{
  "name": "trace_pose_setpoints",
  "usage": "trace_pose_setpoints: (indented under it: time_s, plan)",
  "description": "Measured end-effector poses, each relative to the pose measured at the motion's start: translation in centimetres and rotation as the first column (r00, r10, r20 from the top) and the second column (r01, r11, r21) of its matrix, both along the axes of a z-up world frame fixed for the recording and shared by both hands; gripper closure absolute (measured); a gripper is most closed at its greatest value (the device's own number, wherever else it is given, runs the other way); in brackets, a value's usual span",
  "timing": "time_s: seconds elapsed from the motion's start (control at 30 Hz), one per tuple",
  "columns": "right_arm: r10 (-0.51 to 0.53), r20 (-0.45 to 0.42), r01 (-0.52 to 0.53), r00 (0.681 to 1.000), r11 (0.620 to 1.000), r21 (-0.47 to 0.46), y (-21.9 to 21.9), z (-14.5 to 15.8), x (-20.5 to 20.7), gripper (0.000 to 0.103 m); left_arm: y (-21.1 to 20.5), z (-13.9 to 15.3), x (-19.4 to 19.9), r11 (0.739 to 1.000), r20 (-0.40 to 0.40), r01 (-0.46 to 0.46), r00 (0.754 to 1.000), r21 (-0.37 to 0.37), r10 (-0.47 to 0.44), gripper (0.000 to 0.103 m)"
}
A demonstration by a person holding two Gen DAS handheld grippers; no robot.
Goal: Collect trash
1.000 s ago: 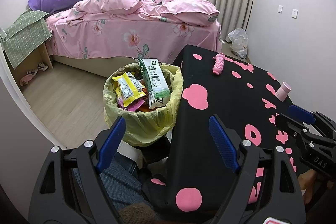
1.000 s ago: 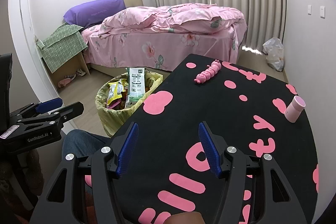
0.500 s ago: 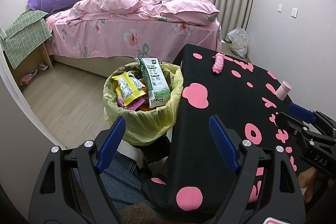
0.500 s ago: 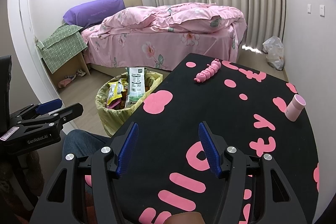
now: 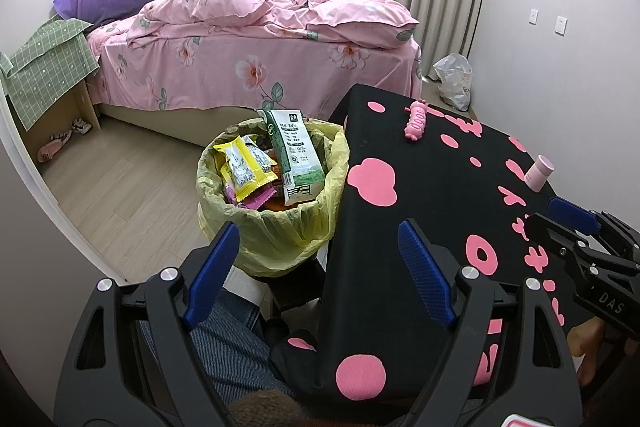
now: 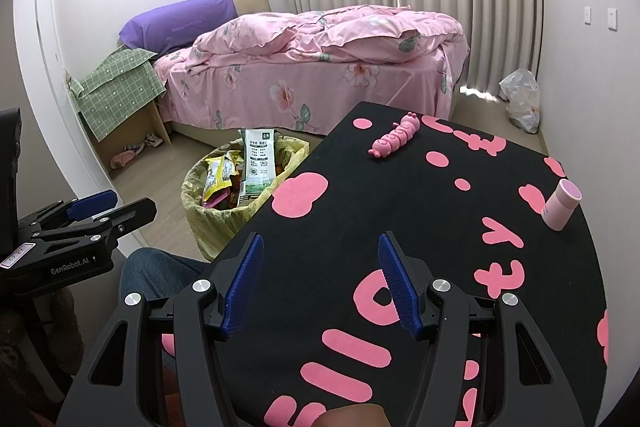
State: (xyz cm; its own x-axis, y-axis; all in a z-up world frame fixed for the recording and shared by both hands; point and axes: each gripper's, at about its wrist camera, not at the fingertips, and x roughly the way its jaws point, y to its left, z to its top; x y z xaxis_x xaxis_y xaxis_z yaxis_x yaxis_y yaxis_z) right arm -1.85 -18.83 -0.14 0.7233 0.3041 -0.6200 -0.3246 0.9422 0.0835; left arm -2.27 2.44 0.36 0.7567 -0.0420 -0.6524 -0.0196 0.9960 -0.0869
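A bin lined with a yellow bag (image 5: 276, 235) (image 6: 208, 223) stands on the floor by the table's left edge. It holds a green-white milk carton (image 5: 294, 155) (image 6: 258, 161), a yellow snack wrapper (image 5: 240, 167) (image 6: 216, 177) and other wrappers. My left gripper (image 5: 320, 247) is open and empty, hovering over the near left corner of the table, short of the bin. My right gripper (image 6: 320, 267) is open and empty above the black tablecloth (image 6: 420, 227). Each gripper shows at the edge of the other's view.
On the black cloth with pink shapes (image 5: 420, 195) lie a pink caterpillar toy (image 5: 416, 117) (image 6: 396, 139) and a tilted pink cup (image 5: 538, 173) (image 6: 560, 205). A pink bed (image 5: 260, 67) stands behind, a white plastic bag (image 5: 454, 81) on the floor by the curtain. A person's jeans-clad leg (image 5: 224, 343) is below.
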Motion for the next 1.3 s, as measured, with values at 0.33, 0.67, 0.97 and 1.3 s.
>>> trace_pose_setpoints:
  time_s: [0.33, 0.67, 0.97, 1.3]
  plan:
    - [0.0, 0.0, 0.0, 1.0, 1.0, 0.001, 0.05, 0.0, -0.04, 0.046, 0.17, -0.02, -0.04, 1.0, 0.0, 0.002, 1.0, 0.001, -0.002, 0.026]
    - [-0.001, 0.0, 0.001, 1.0, 1.0, 0.002, 0.0, 0.0, -0.03, 0.046, 0.12, -0.05, -0.06, 1.0, 0.001, 0.001, 1.0, 0.003, -0.001, 0.026]
    - [-0.001, -0.001, 0.001, 1.0, 1.0, -0.001, 0.05, 0.0, -0.02, 0.046, 0.37, -0.07, -0.11, 1.0, -0.009, 0.011, 1.0, -0.02, -0.011, 0.026]
    - [-0.004, -0.024, 0.003, 1.0, 1.0, -0.023, 0.22, -0.55, 0.13, 0.046, -0.1, -0.13, -0.27, 1.0, 0.01, 0.013, 1.0, 0.018, -0.013, 0.026]
